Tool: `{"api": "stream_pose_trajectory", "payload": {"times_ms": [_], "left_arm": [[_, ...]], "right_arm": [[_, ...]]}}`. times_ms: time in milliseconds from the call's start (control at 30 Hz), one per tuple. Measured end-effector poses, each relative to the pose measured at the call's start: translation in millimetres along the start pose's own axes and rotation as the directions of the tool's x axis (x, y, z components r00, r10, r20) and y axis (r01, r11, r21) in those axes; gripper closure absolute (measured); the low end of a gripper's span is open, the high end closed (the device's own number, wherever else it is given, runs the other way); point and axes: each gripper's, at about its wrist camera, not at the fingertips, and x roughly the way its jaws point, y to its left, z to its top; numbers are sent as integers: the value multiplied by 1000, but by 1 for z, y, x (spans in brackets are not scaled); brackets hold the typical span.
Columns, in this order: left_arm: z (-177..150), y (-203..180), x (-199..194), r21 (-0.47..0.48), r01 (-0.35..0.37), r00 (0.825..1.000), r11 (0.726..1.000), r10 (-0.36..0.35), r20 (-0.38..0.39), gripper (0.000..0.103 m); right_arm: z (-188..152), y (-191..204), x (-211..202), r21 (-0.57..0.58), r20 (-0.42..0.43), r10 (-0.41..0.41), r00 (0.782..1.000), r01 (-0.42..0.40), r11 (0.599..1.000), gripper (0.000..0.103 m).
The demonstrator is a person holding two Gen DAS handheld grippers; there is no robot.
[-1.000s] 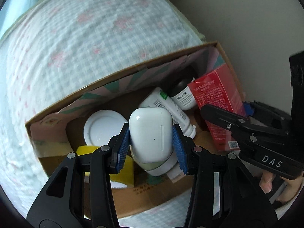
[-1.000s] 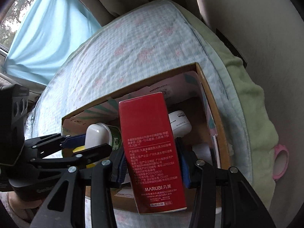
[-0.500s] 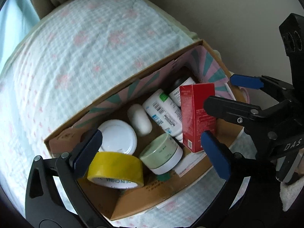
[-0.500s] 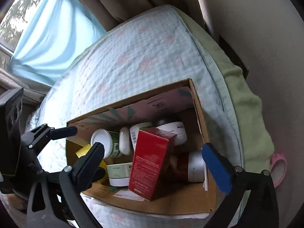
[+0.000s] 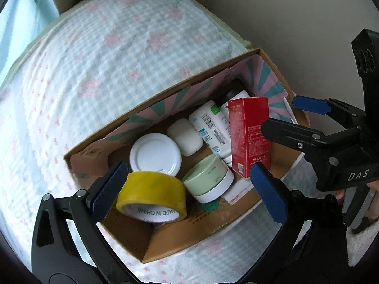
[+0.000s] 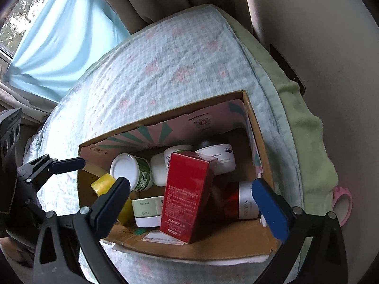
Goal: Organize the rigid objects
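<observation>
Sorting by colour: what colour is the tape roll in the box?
Yellow; the tape roll shows best in the left wrist view.

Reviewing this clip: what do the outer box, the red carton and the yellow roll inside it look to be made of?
Cardboard box: brown corrugated cardboard, matte, judging by its raw cut edges; the inner walls carry a pink and teal print.
Red carton: thin printed paperboard with a slight sheen and sharp folded corners.
Yellow tape roll: glossy, translucent-looking plastic tape wound on a white core, probably card, printed "MADE IN CHINA".
</observation>
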Motion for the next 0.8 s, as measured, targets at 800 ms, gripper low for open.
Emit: {"api": "stream_pose_trajectory", "payload": {"times_ms": [800], "left_arm": [[-164,81,-306,-255,-52,903,966,154,401,0]], "right_arm": [[-59,228,-214,-169,331,-31,943,91,981,1]]}}
